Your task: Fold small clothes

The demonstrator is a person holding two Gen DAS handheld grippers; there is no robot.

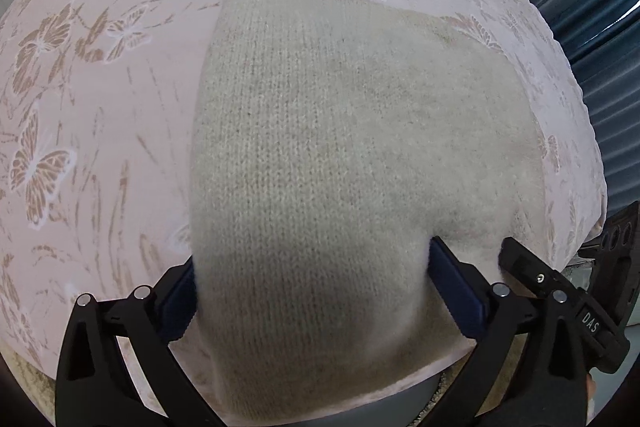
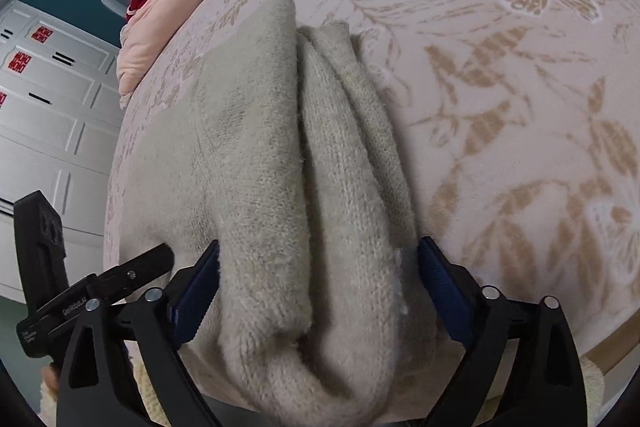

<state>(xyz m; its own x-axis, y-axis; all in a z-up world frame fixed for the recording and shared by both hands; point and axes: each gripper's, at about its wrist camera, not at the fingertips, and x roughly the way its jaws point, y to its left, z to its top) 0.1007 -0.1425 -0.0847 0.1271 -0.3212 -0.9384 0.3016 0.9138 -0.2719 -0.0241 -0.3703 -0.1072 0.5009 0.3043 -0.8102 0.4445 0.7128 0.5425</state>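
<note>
Fuzzy beige knit (image 1: 352,131) lay on butterfly-patterned pink bedspread (image 1: 80,107), left gripper (image 1: 312,291) jaws pinched its smooth near edge, right gripper (image 2: 320,287) jaws clamped bunched, ridged folds.

Count: one beige knit garment (image 1: 340,147), two grippers, left (image 1: 312,291) and right (image 2: 318,287), one butterfly-print bedspread (image 1: 100,87).

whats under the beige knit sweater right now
The beige knit sweater lies on a pink butterfly-print bedspread, which shows all around it. Whatever sits directly beneath the knit, and between its bunched folds, is covered and cannot be seen.
</note>
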